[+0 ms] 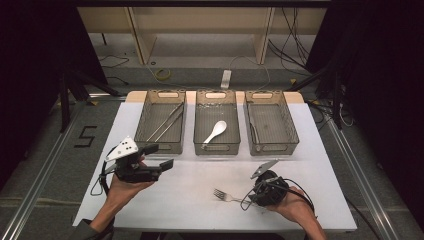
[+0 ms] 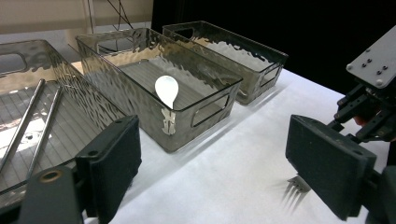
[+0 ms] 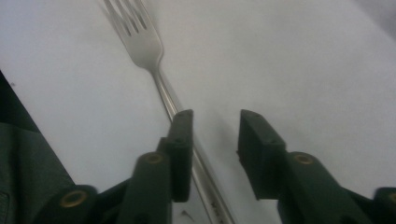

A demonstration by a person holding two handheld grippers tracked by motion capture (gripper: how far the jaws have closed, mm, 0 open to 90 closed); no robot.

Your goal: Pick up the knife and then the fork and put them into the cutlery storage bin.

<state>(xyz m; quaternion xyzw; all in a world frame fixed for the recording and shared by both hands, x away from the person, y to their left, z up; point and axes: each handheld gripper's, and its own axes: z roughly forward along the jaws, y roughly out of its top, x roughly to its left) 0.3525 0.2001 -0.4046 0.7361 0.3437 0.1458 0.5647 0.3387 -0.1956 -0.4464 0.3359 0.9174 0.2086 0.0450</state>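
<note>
A metal fork (image 1: pixel 222 196) lies on the white table (image 1: pixel 200 175) near the front, tines pointing left. My right gripper (image 1: pixel 248 197) is down over its handle. In the right gripper view the jaws stand apart with the fork (image 3: pixel 144 44) handle running between them, close to the left fingertip (image 3: pixel 183 126); the right gripper (image 3: pixel 215 121) is open. My left gripper (image 1: pixel 161 156) is held above the table's left part, wide open and empty, aimed right. In its own view the left gripper (image 2: pixel 215 158) looks past the fork tines (image 2: pixel 294 189) toward the other gripper (image 2: pixel 373 107).
Three grey see-through bins stand in a row at the back. The left bin (image 1: pixel 145 107) holds two thin metal sticks (image 1: pixel 167 121). The middle bin (image 1: pixel 216 148) holds a white spoon (image 1: pixel 216 131). The right bin (image 1: pixel 292 125) stands at the far right.
</note>
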